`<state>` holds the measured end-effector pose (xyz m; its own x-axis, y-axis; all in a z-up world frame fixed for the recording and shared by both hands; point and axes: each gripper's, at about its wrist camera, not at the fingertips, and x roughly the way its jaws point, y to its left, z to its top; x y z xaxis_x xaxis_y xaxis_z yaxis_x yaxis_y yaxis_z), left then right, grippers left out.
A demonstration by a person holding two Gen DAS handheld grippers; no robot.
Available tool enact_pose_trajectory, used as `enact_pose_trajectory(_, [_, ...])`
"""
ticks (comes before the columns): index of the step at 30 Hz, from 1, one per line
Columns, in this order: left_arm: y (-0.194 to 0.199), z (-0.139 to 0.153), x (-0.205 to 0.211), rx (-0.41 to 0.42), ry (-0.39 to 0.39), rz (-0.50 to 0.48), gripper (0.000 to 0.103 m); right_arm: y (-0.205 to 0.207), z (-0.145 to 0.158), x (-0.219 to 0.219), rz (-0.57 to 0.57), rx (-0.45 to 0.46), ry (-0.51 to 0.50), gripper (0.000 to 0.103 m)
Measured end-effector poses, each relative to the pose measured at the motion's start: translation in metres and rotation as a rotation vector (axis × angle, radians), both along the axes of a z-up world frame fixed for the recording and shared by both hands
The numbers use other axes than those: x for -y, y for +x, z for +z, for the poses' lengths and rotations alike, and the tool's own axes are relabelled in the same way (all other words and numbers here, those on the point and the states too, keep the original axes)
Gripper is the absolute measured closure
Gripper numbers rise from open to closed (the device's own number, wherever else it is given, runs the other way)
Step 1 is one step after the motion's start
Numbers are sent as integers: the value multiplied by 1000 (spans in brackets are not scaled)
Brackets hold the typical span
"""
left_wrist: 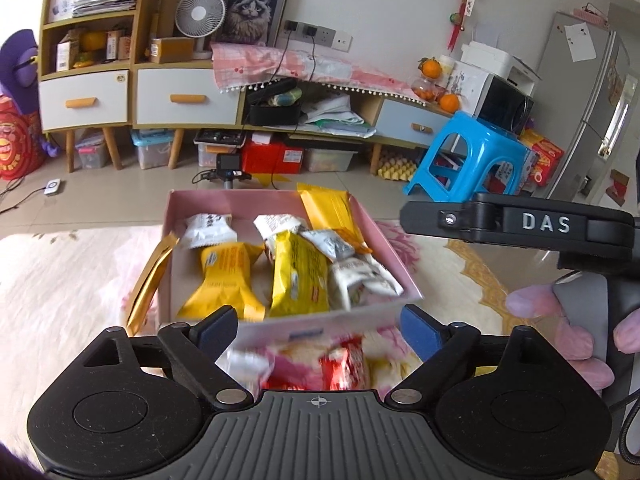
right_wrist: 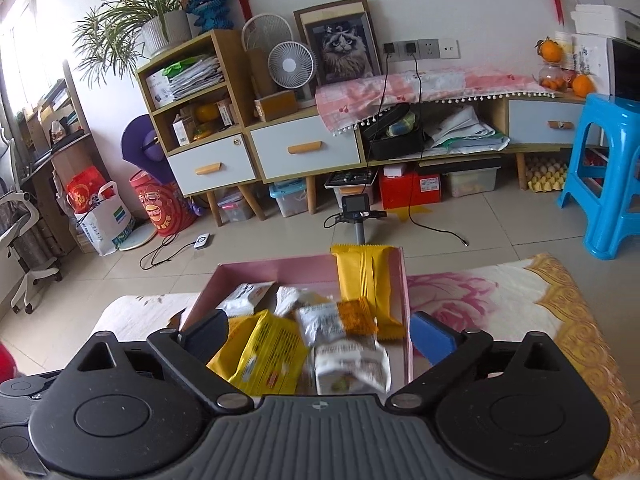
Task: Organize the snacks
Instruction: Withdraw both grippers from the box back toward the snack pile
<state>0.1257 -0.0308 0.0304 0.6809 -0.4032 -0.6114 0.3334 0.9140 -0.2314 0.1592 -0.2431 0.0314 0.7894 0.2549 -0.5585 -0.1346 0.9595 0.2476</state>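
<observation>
Pink box (left_wrist: 280, 200) brims with snack packets (left_wrist: 298, 276); my left tongs (left_wrist: 320, 330) and right tongs (right_wrist: 322, 334) gape wide, holding nothing.

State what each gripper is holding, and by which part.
Nothing. The left gripper and right gripper are both open, above the snack packets in the pink box.

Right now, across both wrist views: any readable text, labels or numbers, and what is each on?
"DAS": raised white letters on the black body of the right gripper, seen from the left wrist view.
Snack wrappers in the pink box: print too blurred to read.
Red box under the cabinet: label too small to read.
Red bag on the floor: lettering not legible.
Nothing else reads.
</observation>
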Motion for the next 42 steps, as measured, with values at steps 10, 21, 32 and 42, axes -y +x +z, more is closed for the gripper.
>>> enact_pose_trajectory(10, [-54, 19, -15, -3, 16, 77, 7, -59, 20, -11, 22, 24, -39, 10])
enact_pose_trajectory(21, [-102, 22, -33, 52, 112, 53, 3, -115, 20, -39, 91, 73, -172, 8])
enact_pose_trajectory(32, [-117, 8, -54, 54, 216, -14, 3, -136, 19, -46, -39, 71, -139, 8])
enact_pose_trajectory(42, [-111, -11, -71, 48, 304, 33, 2, -140, 9, -40, -56, 31, -121, 8])
